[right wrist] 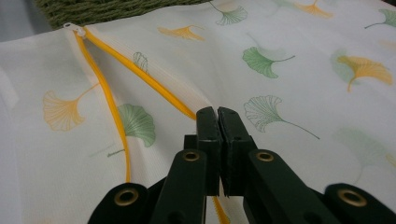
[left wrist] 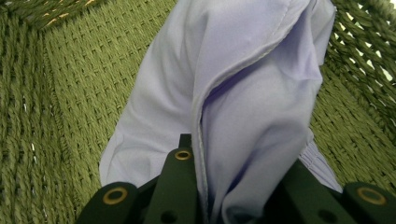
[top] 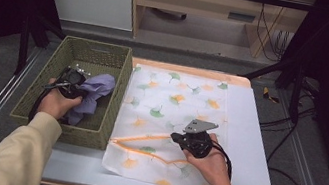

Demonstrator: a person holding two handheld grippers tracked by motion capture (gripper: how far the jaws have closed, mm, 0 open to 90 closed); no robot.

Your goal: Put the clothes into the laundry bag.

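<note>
1. The left gripper point(top: 83, 90) is clamped on a bunched lilac cloth garment point(top: 96, 90), which hangs from its jaws inside the green woven basket point(top: 120, 96) at the left of the table. In the left gripper view the fabric point(left wrist: 243, 98) is pinched between the black jaws, its folds draping over the basket floor point(left wrist: 60, 107).
2. The right gripper point(top: 179, 138) is shut tight on the upper edge of the opening of a white mesh laundry bag printed with green and orange ginkgo leaves point(top: 175, 104), which lies flat just right of the basket. The orange zipper point(right wrist: 140, 74) stands open in a V, its white pull point(right wrist: 74, 29) at the far end near the basket.
3. To do this step well, I would lift the garment clear of the basket rim before carrying it across, so no trailing fold snags on the weave.
4. The right gripper should raise its zipper edge to widen the mouth; the garment then goes in leading end first.
5. A risk: loose fabric may catch on the zipper teeth.
6. The pale grey tabletop point(top: 249, 152) has a wooden edge. Beyond it are a grey floor, a wooden bench, black stands and cables.
</note>
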